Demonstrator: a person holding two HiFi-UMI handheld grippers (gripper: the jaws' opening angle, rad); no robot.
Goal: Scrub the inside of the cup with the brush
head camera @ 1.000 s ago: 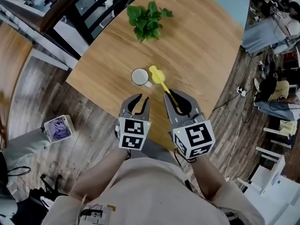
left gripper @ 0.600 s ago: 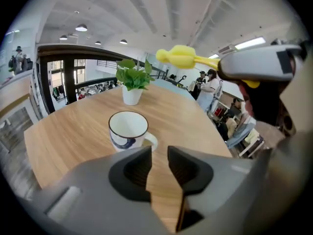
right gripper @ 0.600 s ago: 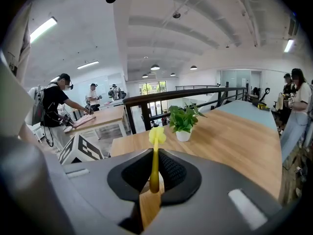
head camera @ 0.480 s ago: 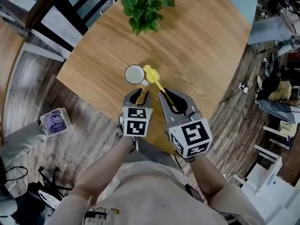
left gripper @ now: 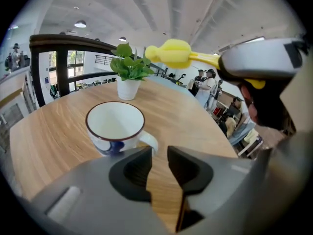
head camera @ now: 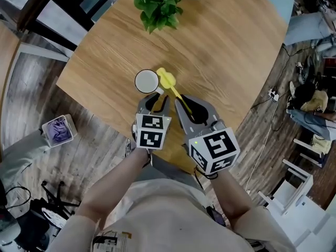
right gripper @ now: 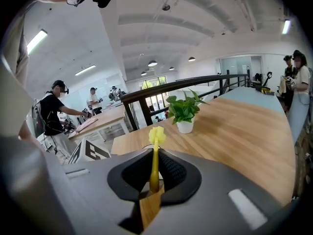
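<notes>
Both grippers have come down toward the round wooden table [head camera: 226,51] over the last second. The white ceramic cup with the dark rim [head camera: 146,81] stands upright on it, now just ahead of my left gripper [head camera: 157,100], handle turned toward the jaws. The left jaws have just been opening; they stand apart, nothing between them but bare wood. My right gripper [head camera: 190,105] is clenched on the stem of the yellow long-handled brush [head camera: 175,92], its head beside the cup's rim, not inside. Judgement: approach nearly done; scrubbing not begun. Next, steady the cup by its handle, then lower the brush in.
</notes>
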